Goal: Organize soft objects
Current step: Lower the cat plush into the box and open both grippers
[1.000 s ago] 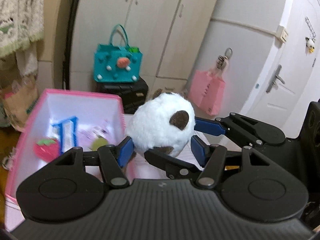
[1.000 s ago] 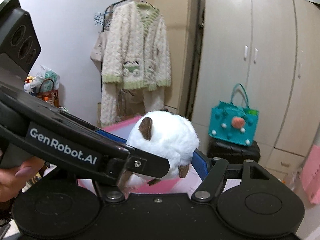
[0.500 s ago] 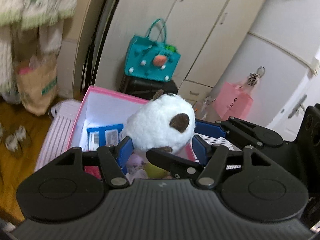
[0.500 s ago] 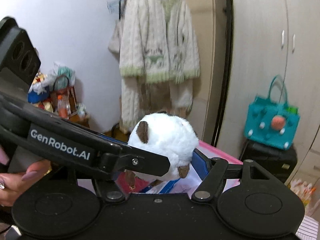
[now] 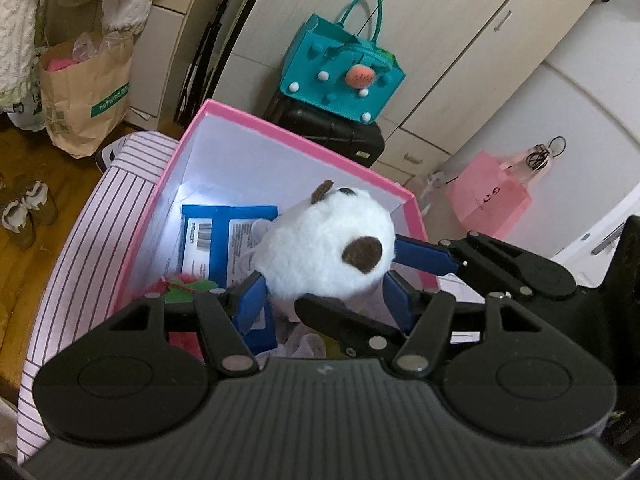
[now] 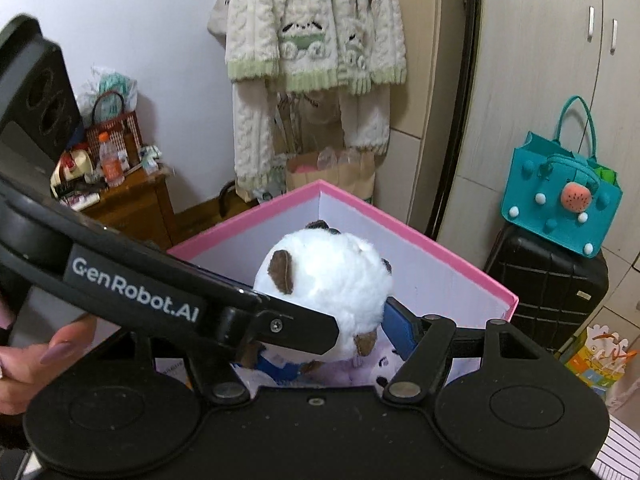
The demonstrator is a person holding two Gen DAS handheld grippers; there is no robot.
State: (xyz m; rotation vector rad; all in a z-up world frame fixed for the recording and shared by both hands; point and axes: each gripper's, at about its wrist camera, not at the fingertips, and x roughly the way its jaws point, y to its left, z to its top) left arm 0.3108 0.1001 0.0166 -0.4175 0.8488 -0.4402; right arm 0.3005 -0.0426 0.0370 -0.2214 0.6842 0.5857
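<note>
Plush toy held over the pink box by both grippers

The white plush toy (image 5: 326, 240), round with brown patches, hangs above the open pink box (image 5: 280, 128), just over a blue packet (image 5: 224, 236) and a red-and-green soft toy (image 5: 182, 284) already inside; the left gripper (image 5: 324, 292) has its blue pads pressed into the toy's lower sides, jaws narrowed onto it; the right gripper (image 6: 352, 328) pinches the same toy, one blue finger (image 6: 400, 324) showing on its right flank, the other hidden behind the left tool; risk as I judge it: if one grip lets go early, the soft fur may slip and roll the toy onto the rim, or the crossed tools may knock each other.
</note>
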